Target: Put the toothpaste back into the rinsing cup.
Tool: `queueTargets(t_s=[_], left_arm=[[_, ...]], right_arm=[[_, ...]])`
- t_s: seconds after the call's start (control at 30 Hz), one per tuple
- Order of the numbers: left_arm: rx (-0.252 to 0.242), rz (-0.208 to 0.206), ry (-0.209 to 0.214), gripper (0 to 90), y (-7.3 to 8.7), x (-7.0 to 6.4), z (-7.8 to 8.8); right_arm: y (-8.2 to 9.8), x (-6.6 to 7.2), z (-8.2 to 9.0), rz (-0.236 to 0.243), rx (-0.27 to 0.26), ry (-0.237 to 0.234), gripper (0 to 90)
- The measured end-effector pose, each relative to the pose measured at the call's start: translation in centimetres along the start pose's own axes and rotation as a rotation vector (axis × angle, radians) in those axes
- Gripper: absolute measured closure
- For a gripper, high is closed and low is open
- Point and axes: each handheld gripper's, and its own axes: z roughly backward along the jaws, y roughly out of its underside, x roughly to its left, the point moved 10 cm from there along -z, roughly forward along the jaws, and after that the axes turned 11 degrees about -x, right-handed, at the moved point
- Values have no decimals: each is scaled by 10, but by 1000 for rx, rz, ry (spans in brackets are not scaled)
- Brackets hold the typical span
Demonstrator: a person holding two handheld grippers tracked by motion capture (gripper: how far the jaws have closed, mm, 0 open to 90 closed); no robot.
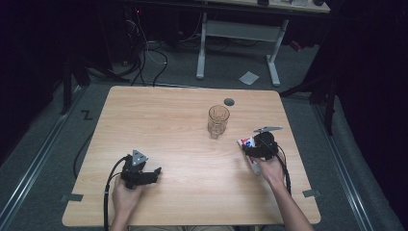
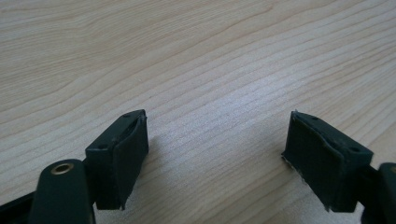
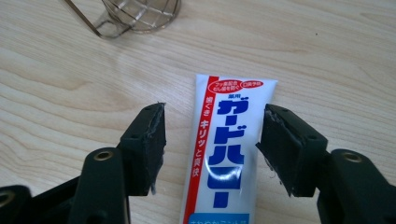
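1. Your right hand-held gripper [image 3: 210,140] straddles the toothpaste tube [image 3: 224,154] lying flat on the bench [image 1: 168,125]; its jaws stand apart, the right pad at the tube's edge, the left clear.
2. Closing off-centre could skid the tube sideways.
3. A careless swing could topple the glass mug [image 1: 218,121] nearby.
4. Your left hand-held gripper [image 2: 215,149] rests low, jaws wide, empty.

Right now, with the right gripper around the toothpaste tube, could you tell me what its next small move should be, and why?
Probably close the right gripper on the toothpaste tube. The tube lies flat on the table between the jaws, but a gap shows between the left pad and the tube, so nothing grips it yet. The glass mug stands just beyond, and the left gripper rests open over bare wood.
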Motion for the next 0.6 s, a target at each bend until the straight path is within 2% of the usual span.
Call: queueTargets(t_s=[0.2,0.37,0.4,0.6], left_arm=[[0,0,0,219,0,0,0],[0,0,0,219,0,0,0],[0,1,0,219,0,0,0],[0,1,0,219,0,0,0]], right_arm=[[-2,-2,-6,20,41,16,378],[1,-3,-11,10,74,17,359],[5,-4,-13,-1,95,20,348],[7,-6,-17,-10,113,26,347]])
